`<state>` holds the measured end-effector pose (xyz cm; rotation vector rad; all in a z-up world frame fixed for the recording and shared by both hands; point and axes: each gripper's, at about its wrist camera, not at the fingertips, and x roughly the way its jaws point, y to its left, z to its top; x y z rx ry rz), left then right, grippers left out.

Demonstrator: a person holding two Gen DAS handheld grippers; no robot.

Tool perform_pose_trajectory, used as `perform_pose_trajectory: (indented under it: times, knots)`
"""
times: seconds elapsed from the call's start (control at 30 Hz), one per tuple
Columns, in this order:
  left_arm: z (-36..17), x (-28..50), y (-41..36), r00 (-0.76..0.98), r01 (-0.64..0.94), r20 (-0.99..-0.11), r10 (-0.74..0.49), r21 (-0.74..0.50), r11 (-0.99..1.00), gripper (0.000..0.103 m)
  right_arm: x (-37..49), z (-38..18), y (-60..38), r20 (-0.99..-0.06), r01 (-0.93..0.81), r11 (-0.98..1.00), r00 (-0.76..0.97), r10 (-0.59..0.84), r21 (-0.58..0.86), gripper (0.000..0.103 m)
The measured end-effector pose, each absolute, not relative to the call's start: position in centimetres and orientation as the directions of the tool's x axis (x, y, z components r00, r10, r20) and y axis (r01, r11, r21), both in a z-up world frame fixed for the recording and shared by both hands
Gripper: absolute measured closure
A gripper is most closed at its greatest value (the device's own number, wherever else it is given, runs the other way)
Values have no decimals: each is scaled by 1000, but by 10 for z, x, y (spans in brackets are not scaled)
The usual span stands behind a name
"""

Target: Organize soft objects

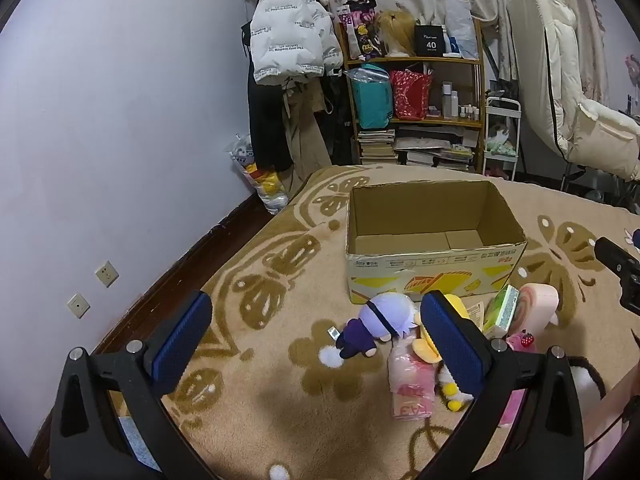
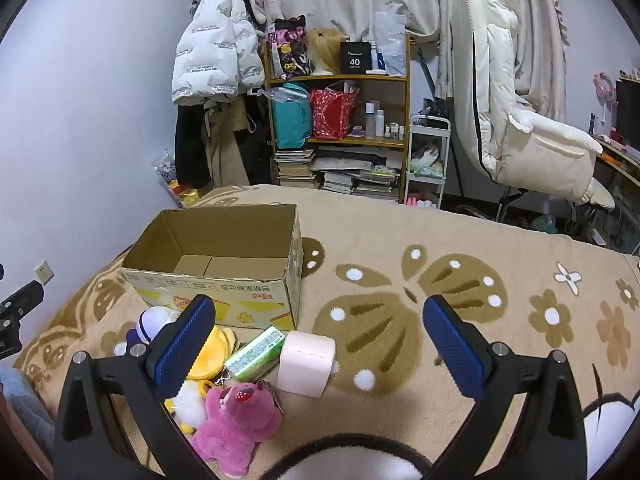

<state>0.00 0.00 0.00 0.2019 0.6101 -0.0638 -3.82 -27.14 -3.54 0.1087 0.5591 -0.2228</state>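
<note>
An open, empty cardboard box (image 1: 434,270) (image 2: 212,294) stands on a beige butterfly-patterned blanket (image 1: 280,392) (image 2: 400,240). A pile of soft things lies in front of it. The pile holds a purple plush doll (image 1: 380,322) (image 2: 152,322), a yellow plush (image 1: 428,348) (image 2: 214,354), a pink packet (image 1: 412,388), a green tissue pack (image 1: 502,312) (image 2: 256,354), a pink roll cushion (image 1: 538,304) (image 2: 306,362) and a pink bear (image 2: 236,420). My left gripper (image 1: 316,340) hovers open, just left of the pile. To the pile's right, my right gripper (image 2: 318,344) is open and holds nothing.
A bookshelf (image 1: 416,120) (image 2: 340,136) packed with bags, bottles and books stands beyond the bed. A white puffer jacket (image 1: 288,40) hangs to its left. A padded white chair (image 2: 520,120) and a small white cart (image 2: 426,160) are at the right. The wall (image 1: 120,120) runs along the bed's left side.
</note>
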Motion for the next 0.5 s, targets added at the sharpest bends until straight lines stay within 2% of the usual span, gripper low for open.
perform_pose_trajectory:
  times: [0.5]
  knots:
    - [0, 0, 0, 823, 119, -568, 0, 172, 978, 0, -38, -36, -272, -540, 240, 970, 822, -182, 39, 0]
